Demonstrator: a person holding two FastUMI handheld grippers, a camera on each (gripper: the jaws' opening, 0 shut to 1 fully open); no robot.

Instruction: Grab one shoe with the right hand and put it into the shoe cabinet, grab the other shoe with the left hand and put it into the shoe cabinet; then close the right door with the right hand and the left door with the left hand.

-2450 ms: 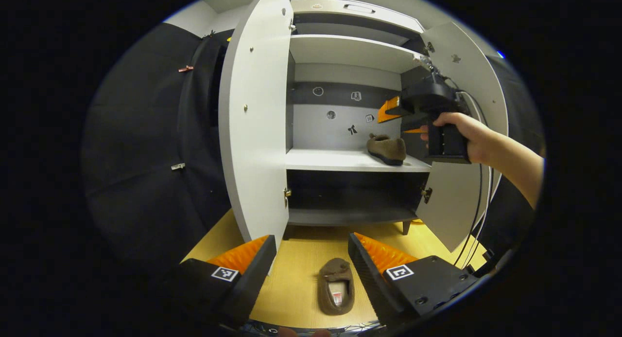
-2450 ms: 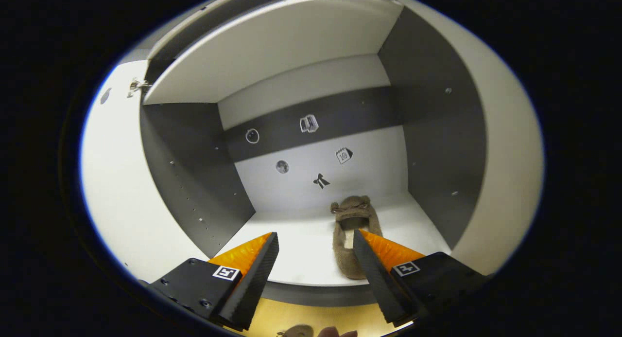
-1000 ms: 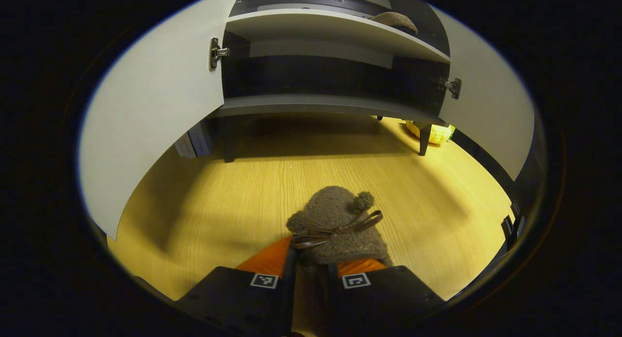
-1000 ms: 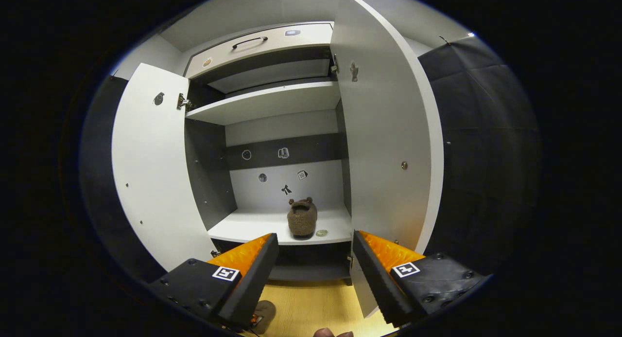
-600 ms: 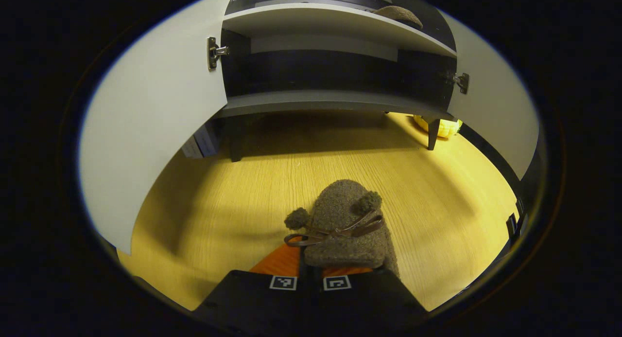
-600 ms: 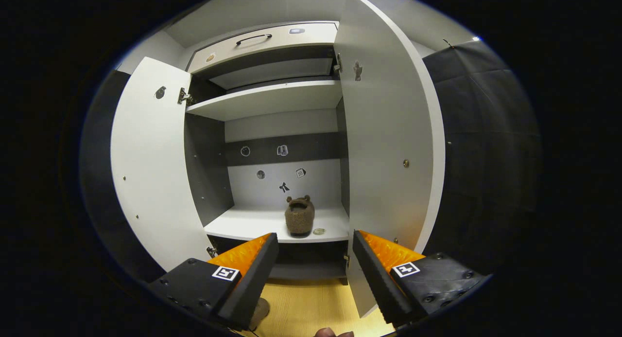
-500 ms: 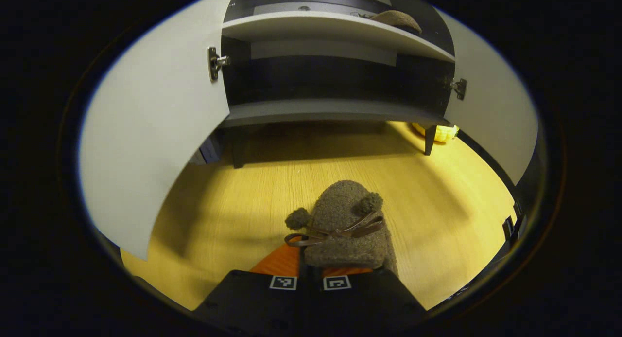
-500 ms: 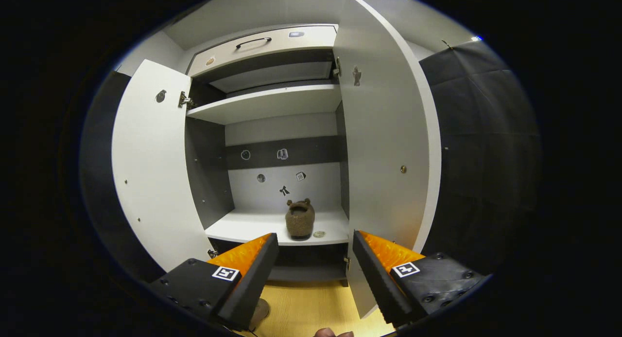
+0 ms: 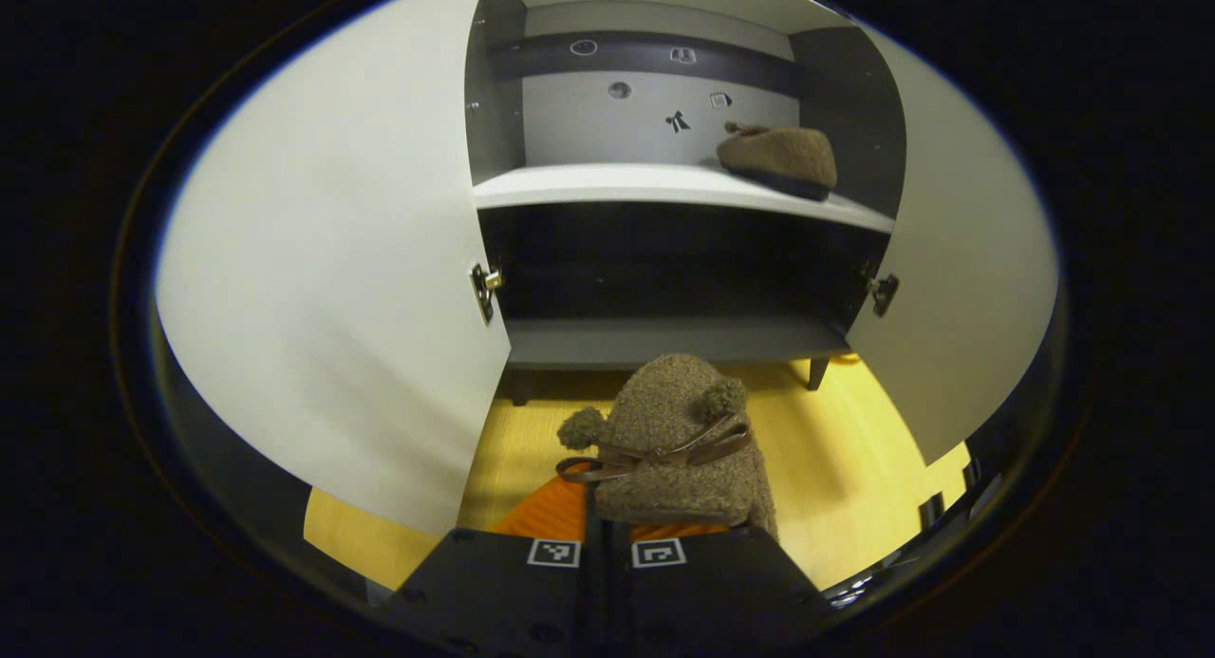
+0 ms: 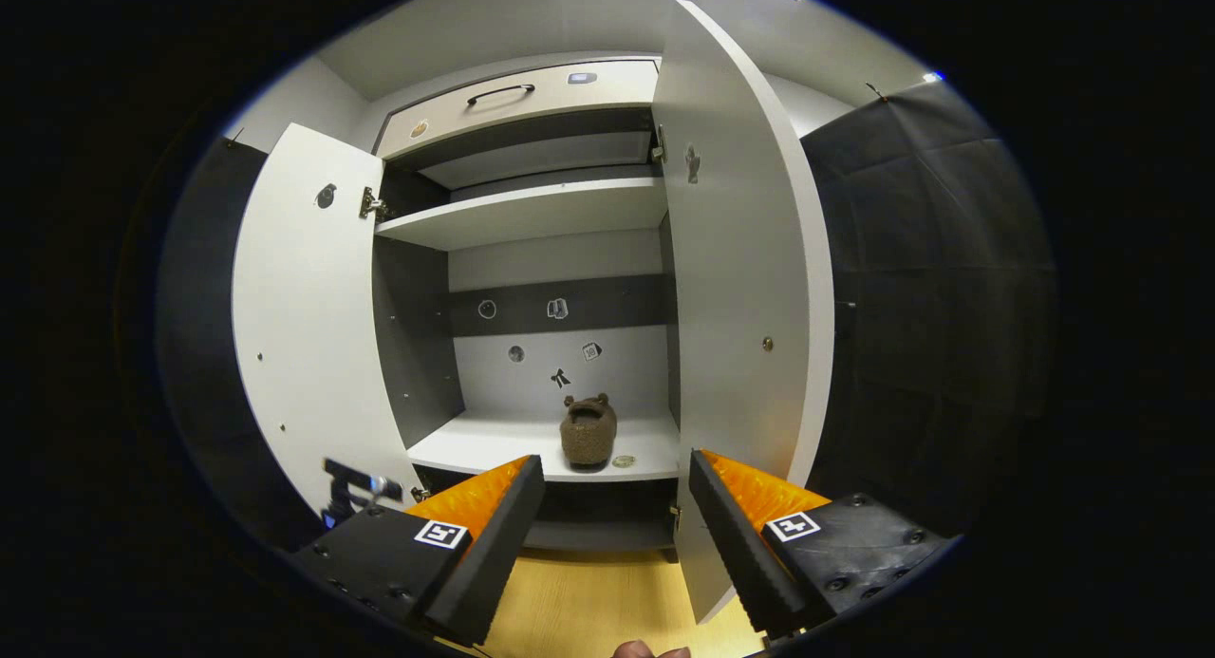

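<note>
My left gripper [image 9: 606, 535] is shut on a fuzzy brown shoe [image 9: 674, 444] with a ribbon bow, held above the wooden floor in front of the cabinet. The other brown shoe [image 9: 780, 158] rests on the white middle shelf [image 9: 607, 183] at its right side; in the right gripper view that shoe [image 10: 588, 431] sits near the shelf's middle. My right gripper [image 10: 612, 525] stands open and empty, back from the cabinet. Both doors hang open: the left door [image 10: 304, 326] and the right door [image 10: 740, 288].
A dark lower shelf [image 9: 664, 340] lies under the white one, and an upper shelf [image 10: 532, 212] and a drawer with a handle [image 10: 503, 93] sit above. The wooden floor [image 9: 854, 468] spreads before the cabinet. Black cloth wall [image 10: 930, 288] stands to the right.
My left gripper closed on the floor shoe and has lifted it, tilting up toward the middle shelf. My right gripper let go of its shoe and drew back from the cabinet.
</note>
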